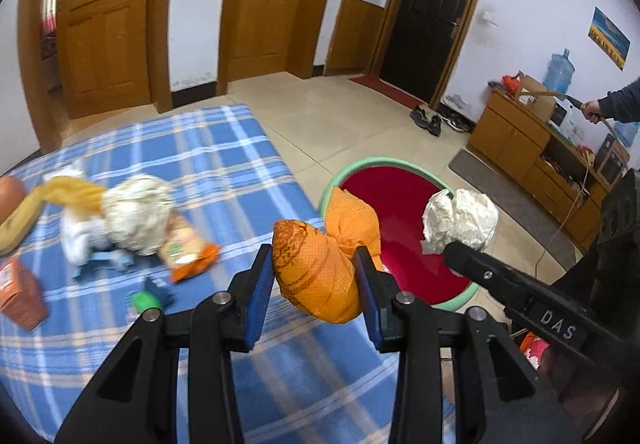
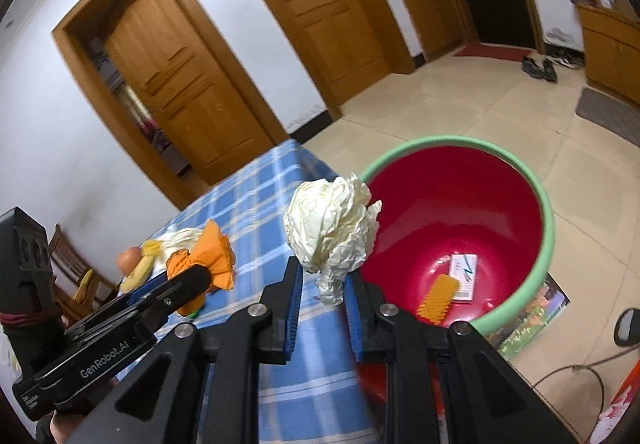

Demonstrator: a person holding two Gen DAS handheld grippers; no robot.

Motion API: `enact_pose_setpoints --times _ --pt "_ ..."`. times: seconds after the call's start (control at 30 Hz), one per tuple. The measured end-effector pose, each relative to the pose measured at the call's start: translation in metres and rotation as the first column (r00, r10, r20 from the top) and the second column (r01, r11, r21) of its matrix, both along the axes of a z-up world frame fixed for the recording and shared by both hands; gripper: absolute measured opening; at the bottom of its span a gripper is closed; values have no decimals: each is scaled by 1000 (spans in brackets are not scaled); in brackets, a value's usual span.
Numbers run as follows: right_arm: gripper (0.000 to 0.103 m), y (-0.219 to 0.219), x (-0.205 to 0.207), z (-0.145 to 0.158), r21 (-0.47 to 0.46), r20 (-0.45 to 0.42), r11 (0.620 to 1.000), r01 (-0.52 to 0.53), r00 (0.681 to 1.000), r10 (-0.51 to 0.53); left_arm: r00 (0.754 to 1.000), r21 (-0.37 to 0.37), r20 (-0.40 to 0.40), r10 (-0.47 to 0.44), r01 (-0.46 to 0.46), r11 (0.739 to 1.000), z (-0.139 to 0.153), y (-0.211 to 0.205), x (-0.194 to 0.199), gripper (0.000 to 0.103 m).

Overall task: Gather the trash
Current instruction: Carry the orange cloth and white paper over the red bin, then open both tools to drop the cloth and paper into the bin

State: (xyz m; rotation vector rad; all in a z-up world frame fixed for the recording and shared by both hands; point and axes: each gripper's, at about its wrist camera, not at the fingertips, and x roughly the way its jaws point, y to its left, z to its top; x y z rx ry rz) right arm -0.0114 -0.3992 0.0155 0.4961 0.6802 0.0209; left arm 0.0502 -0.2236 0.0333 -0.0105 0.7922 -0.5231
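My left gripper (image 1: 314, 276) is shut on an orange mesh bag (image 1: 320, 268) and holds it above the table's right edge, beside the red bin with a green rim (image 1: 394, 163). My right gripper (image 2: 324, 298) is shut on a crumpled white paper ball (image 2: 332, 228), held at the near left rim of the bin (image 2: 546, 212). In the bin lie a white box (image 2: 464, 276) and an orange piece (image 2: 436, 298). The paper ball also shows in the left wrist view (image 1: 460, 220), and the orange bag in the right wrist view (image 2: 212, 256).
More trash lies on the blue plaid tablecloth (image 1: 224, 164): a white crumpled wad (image 1: 136, 214), a yellow bag (image 1: 68, 192), an orange snack packet (image 1: 188, 248), an orange carton (image 1: 20, 294), a green cap (image 1: 146, 302). A wooden cabinet (image 1: 516, 140) stands at the right wall.
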Motion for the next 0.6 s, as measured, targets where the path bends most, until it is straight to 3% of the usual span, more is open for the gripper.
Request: enact_pose_setpoints --times 0.3,0.6 --pt "30 -41 18 -32 42 -74 997 67 995 -63 998 36 -41 -40 42 998 -21 -43 21 41" --pt "37 -62 20 -43 55 -103 991 119 988 -113 992 65 -70 -101 106 992 -32 -75 38 43"
